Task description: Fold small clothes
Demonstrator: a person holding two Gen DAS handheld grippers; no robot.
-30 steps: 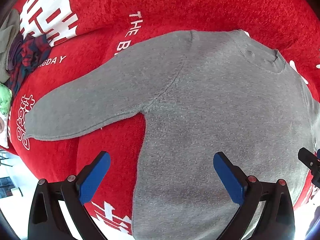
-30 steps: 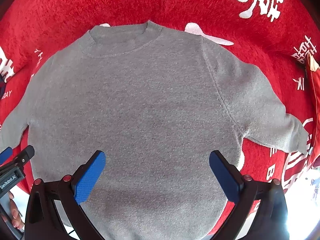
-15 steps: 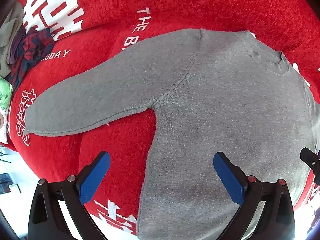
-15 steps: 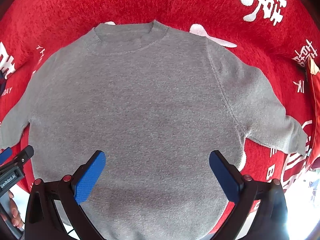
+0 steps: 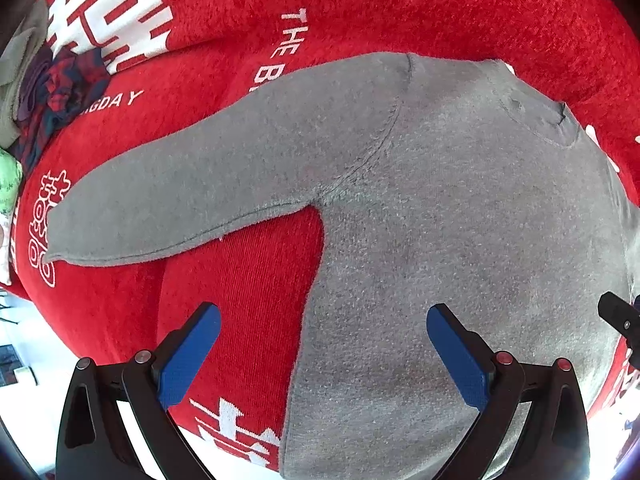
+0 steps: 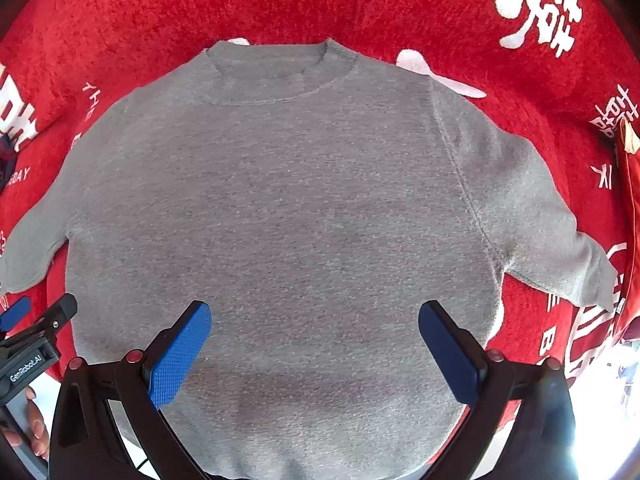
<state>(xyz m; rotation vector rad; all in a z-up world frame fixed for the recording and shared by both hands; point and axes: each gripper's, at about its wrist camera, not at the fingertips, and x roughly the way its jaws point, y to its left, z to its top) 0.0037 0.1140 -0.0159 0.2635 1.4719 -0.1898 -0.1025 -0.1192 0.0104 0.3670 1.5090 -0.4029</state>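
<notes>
A small grey sweater (image 6: pixel 280 208) lies flat and face up on a red blanket (image 6: pixel 320 4), collar (image 6: pixel 276 76) at the far side. Its left sleeve (image 5: pixel 192 188) stretches out to the left in the left wrist view; its right sleeve (image 6: pixel 536 224) spreads to the right. My left gripper (image 5: pixel 320 340) is open and empty, hovering over the sweater's left side edge, near the hem. My right gripper (image 6: pixel 316 336) is open and empty above the lower middle of the sweater body. The left gripper's tip shows at the left edge of the right wrist view (image 6: pixel 40 320).
The red blanket with white lettering (image 5: pixel 108 12) covers the whole surface. A pile of other clothes (image 5: pixel 48 92), dark plaid and grey, sits at the far left. A red item (image 6: pixel 630 208) lies along the right edge. The blanket's near edge (image 5: pixel 232 436) is close below the grippers.
The left gripper has shifted left, so the sweater sits further right in its view. The right gripper has edged slightly back. Both grippers stay open.
</notes>
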